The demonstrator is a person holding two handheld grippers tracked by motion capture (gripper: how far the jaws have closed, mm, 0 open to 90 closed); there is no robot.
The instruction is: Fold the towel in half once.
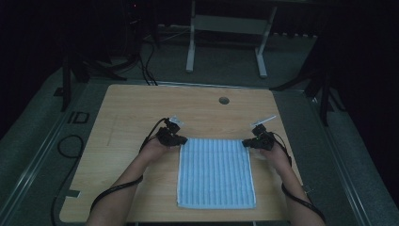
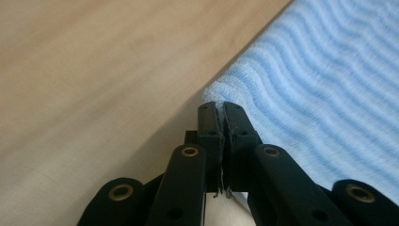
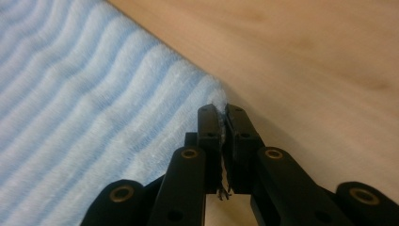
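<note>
Two handheld grippers are pinching the far corners of a light blue ribbed towel (image 1: 216, 172) that is lying flat on the wooden table (image 1: 131, 108), close to the person's edge and roughly centred between the forearms. The left gripper (image 1: 180, 140) is clamping the far-left corner; in the left gripper view its jaws are standing nearly together with a thin fold of white hem and loose threads caught between the pads (image 2: 221, 123). The right gripper (image 1: 246, 143) is doing likewise at the far-right corner, its jaws pressed narrow on the cloth in the right gripper view (image 3: 221, 123).

Judged from its nap and its wavy ribs, the towel is soft, limp and light: it is likely to sag and drape between the two grips rather than hold any shape, and it is neither fragile nor slippery, since the terry surface is giving the pads good purchase. Corners are the sensible places to hold, because a grip there is controlling a whole edge. Each bite is looking shallow, taking in little more than the hem, so a sharp tug could be pulling a corner free.
</note>
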